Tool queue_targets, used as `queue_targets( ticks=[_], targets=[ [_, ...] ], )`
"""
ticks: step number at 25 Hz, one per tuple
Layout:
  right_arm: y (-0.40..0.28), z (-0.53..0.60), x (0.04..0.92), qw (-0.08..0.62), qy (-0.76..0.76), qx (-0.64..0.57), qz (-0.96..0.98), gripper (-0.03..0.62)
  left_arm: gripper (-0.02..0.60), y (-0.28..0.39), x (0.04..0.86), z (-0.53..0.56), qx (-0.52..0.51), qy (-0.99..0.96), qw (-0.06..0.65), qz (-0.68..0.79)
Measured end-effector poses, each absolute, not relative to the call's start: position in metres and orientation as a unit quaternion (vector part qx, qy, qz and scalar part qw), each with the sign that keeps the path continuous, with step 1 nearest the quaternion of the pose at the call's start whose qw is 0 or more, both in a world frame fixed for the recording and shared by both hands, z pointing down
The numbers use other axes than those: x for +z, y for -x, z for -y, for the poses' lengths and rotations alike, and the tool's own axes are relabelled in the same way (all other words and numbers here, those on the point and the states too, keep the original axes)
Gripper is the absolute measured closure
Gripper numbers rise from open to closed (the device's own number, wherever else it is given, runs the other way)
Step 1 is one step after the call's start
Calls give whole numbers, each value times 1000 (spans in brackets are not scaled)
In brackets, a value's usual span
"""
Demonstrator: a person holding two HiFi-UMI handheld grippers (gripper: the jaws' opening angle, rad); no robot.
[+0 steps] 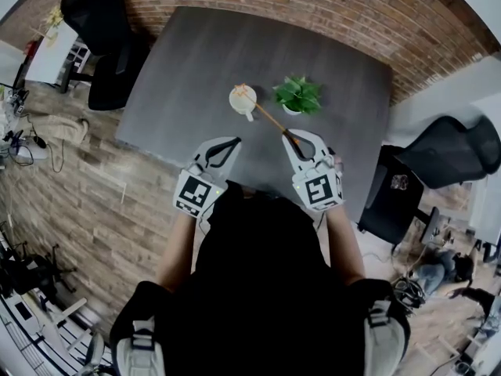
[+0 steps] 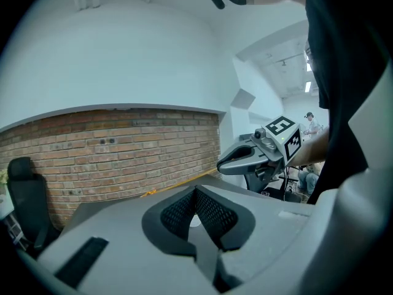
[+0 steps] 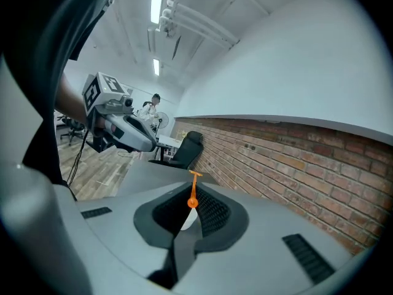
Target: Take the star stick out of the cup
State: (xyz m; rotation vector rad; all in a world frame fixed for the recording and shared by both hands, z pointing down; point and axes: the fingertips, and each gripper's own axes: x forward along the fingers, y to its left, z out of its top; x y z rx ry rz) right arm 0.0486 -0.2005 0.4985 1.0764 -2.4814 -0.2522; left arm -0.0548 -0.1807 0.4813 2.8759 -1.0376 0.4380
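A white cup (image 1: 242, 100) stands near the middle of the dark grey table (image 1: 172, 77). The thin orange star stick (image 1: 268, 117) slants from over the cup's mouth down to my right gripper (image 1: 291, 136), which is shut on its near end. In the right gripper view the stick (image 3: 193, 192) rises from between the closed jaws, with its star-shaped top over the far table edge. I cannot tell whether the far end is still inside the cup. My left gripper (image 1: 234, 141) hovers to the left of the right one, shut and holding nothing.
A small green potted plant (image 1: 297, 94) stands just right of the cup. Black office chairs sit at the table's far left (image 1: 102, 22) and at its right (image 1: 454, 151). A brick wall runs behind the table. The other gripper (image 2: 258, 155) shows in the left gripper view.
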Motion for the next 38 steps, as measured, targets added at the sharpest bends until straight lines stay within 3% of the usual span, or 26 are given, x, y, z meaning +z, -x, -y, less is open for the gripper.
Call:
queue_targets(
  ticks=[38],
  targets=[
    [-33,197,503,202,-370,-75,904,580,580,68,481,173,141,-926,20,350]
  ],
)
